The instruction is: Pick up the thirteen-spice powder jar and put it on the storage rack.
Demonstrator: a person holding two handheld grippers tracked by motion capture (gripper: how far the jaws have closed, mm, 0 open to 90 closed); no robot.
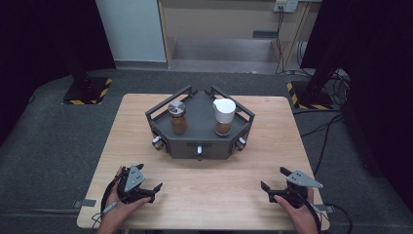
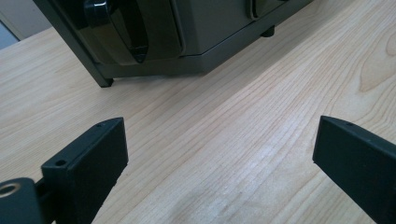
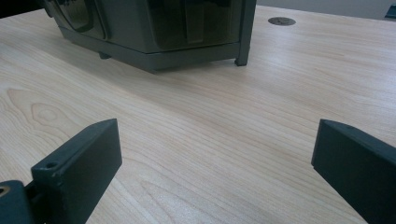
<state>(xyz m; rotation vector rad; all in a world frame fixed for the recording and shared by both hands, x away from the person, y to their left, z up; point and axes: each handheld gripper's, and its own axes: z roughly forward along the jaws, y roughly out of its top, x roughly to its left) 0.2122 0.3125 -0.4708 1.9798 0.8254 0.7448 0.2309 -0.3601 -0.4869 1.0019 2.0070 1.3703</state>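
A dark grey angular rack point(image 1: 199, 141) stands at the middle of the wooden table point(image 1: 204, 185). On it are a jar with a silver lid point(image 1: 177, 117) and brown contents at the left, and a white-capped jar point(image 1: 224, 116) with brown contents at the right. My left gripper point(image 1: 148, 183) rests near the table's front left, held by a hand, jaws wide apart and empty. My right gripper point(image 1: 275, 179) rests near the front right, also open and empty. The left gripper view shows the rack's lower front point(image 2: 187, 42) beyond my left gripper point(image 2: 219, 149); the right gripper view shows the rack's corner point(image 3: 163, 37) beyond my right gripper point(image 3: 215, 154).
Small knobs point(image 1: 199, 152) stick out of the rack's front faces. A round grommet point(image 3: 281, 21) sits in the tabletop past the rack. Black stands with striped bases point(image 1: 87, 90) flank the table on the grey floor, with cables point(image 1: 326, 124) at the right.
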